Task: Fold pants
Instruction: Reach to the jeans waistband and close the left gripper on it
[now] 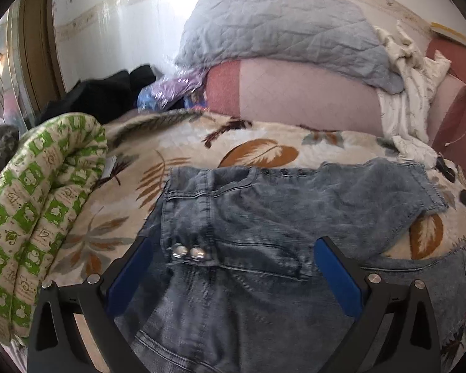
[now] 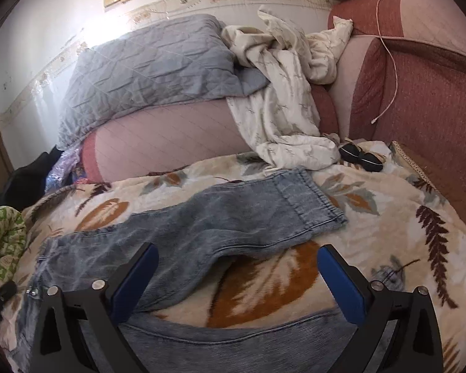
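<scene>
Light blue washed jeans [image 1: 264, 217] lie spread on a leaf-patterned blanket [image 1: 264, 152], waist toward the left with two metal buttons [image 1: 188, 252]. My left gripper [image 1: 236, 248] is open and hovers over the waist and fly area, holding nothing. In the right wrist view one leg [image 2: 233, 214] stretches away to its cuff [image 2: 310, 205]; the other leg [image 2: 233, 338] lies near the bottom edge. My right gripper [image 2: 237, 258] is open and empty above the gap between the two legs.
A green-and-white rolled quilt [image 1: 37, 205] lies left of the jeans. A grey quilted blanket [image 1: 279, 28] and white cloth [image 2: 282, 93] rest on a pink bolster [image 2: 171, 143] behind. A black object [image 2: 360, 157] lies by the red headboard [image 2: 435, 108].
</scene>
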### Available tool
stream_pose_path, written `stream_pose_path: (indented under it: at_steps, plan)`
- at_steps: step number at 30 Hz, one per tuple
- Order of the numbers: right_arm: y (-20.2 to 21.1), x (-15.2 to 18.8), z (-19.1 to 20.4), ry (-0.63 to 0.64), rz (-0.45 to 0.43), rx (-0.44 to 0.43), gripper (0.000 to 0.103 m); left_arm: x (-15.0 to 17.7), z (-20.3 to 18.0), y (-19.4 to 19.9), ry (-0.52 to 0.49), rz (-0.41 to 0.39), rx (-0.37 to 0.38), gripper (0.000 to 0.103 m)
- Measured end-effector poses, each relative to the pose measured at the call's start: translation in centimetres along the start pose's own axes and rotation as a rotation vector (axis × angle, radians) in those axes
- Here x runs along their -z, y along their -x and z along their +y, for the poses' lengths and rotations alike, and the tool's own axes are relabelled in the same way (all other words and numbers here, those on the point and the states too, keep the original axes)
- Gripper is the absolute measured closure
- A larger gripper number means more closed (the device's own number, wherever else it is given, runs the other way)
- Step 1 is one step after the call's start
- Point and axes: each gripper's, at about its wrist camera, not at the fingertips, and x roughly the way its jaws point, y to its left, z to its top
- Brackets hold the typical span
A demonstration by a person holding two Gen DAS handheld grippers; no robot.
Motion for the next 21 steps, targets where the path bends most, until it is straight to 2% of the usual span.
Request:
stream_pose_path:
  at_steps: [5, 7, 8, 10, 12, 18, 21]
  plan:
    - [-4.8, -4.2, -4.4, -0.006, 0.137, 0.002, 0.000, -3.8, 3.3, -3.5, 0.017, 0.089, 0.010, 0.000]
    - [-7.2, -6.4, -5.8, -0.014, 0.173, -0.006, 0.000, -5.5, 4.5, -5.2, -0.002, 0.115, -0.021, 0.000]
    - [-7.6, -7.5, -6.4, -0.008, 0.163, 0.007, 0.000, -5.9, 5.1, -5.9, -0.004, 0.130, -0.034, 0.000]
    - [-9.3, -9.2, -7.5, -0.056, 0.182, -0.004, 0.000, -6.8, 6.4, -7.3, -0.001, 0.142, -0.060, 0.000]
    - [-12.0, -10.6, -8.0, -0.079, 0.239, 0.014, 0.000, -7.6, 7.6, -9.1, 0.004, 0.179, -0.075, 0.000]
    - [-19.1, -10.8, -8.3, -0.051, 0.346, 0.070, 0.000, -9.5, 10.3, -13.6, 0.081, 0.263, 0.002, 0.000]
    - [-21.0, -10.1, -8.8, -0.083, 0.365, 0.039, 0.000, -10.0, 11.3, -15.1, 0.124, 0.294, -0.002, 0.000]
